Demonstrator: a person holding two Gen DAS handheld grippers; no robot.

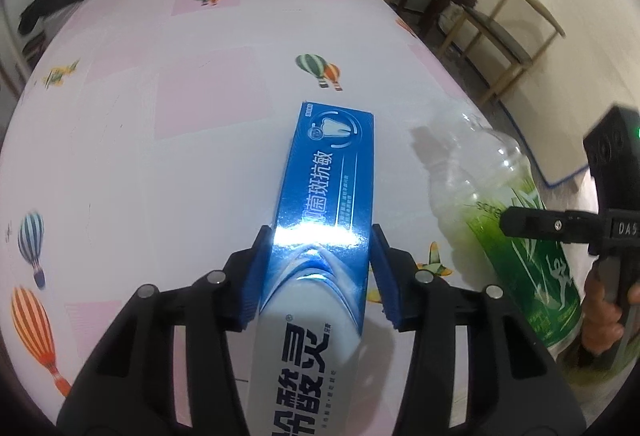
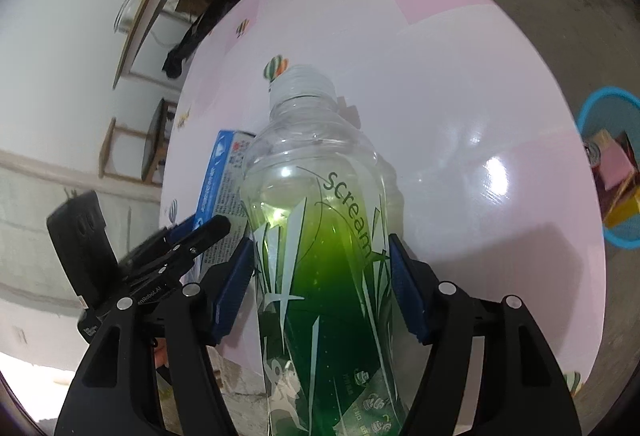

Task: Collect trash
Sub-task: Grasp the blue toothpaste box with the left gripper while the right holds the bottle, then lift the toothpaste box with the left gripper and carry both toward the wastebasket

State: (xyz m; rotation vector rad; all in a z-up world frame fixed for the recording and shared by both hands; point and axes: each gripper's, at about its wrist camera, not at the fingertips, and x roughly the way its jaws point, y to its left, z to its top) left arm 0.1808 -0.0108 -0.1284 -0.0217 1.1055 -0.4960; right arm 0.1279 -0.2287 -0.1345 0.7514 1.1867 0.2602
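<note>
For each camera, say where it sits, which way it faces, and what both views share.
Left wrist: on the left tool, angled down along the blue box it straddles; a hand shows at right.
Right wrist: on the right tool, angled down along the green bottle; the left tool shows at left.
Shared: box, bottle, pink table.

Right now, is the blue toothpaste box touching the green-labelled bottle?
Apart. The left wrist view shows a strip of bare tablecloth between the toothpaste box and the bottle along their facing sides.
</note>
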